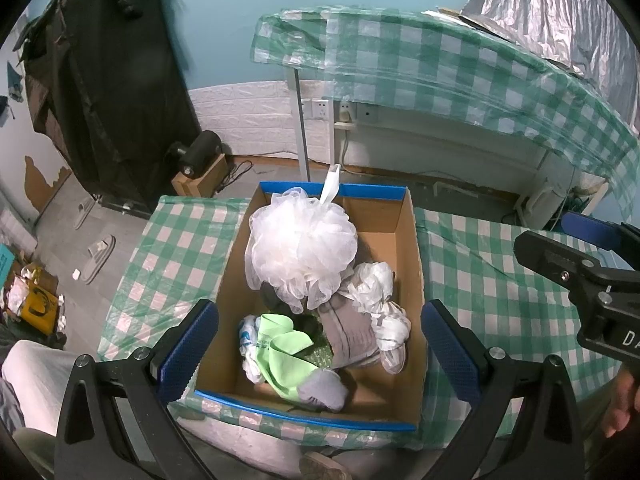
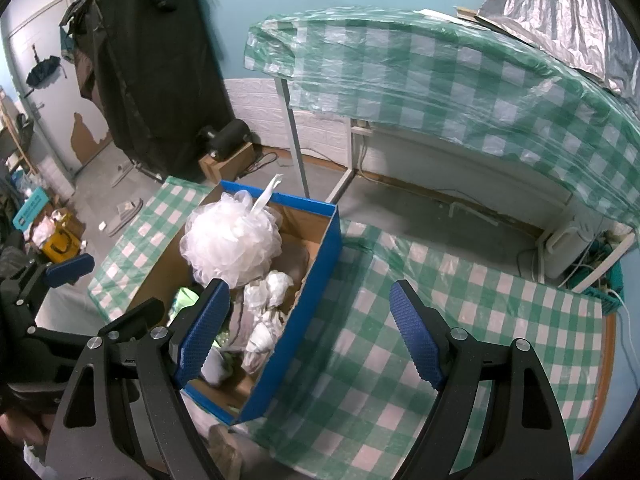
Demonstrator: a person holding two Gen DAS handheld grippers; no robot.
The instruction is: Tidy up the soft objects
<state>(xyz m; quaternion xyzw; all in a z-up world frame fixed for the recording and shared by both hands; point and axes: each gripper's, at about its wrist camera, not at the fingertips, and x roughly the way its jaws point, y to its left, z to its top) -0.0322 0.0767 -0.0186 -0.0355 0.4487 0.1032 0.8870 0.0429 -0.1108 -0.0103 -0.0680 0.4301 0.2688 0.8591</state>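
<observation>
Looking along the left hand-held gripper [image 1: 318, 354], its blue pads stand wide apart with nothing between them, hovering above a blue-edged cardboard box [image 1: 404, 216] on the checked worktop [image 1: 500, 292]. Just ahead of the fingertips, inside the box, lie a green cloth [image 1: 284, 354], a grey sock [image 1: 350, 330] and knotted white plastic bags [image 1: 386, 308]; farther ahead a white mesh bath puff [image 1: 302, 248] sits on top, likely because it is light and bulky. To the right, the other tool shows the letters "DA", the rest cut off.

From the right hand-held gripper [image 2: 312, 332], jaws equally wide and empty, the box [image 2: 316, 292] lies ahead to the left, so the soft things seem already gathered. Bare checked worktop [image 2: 480, 312] fills the space ahead.
</observation>
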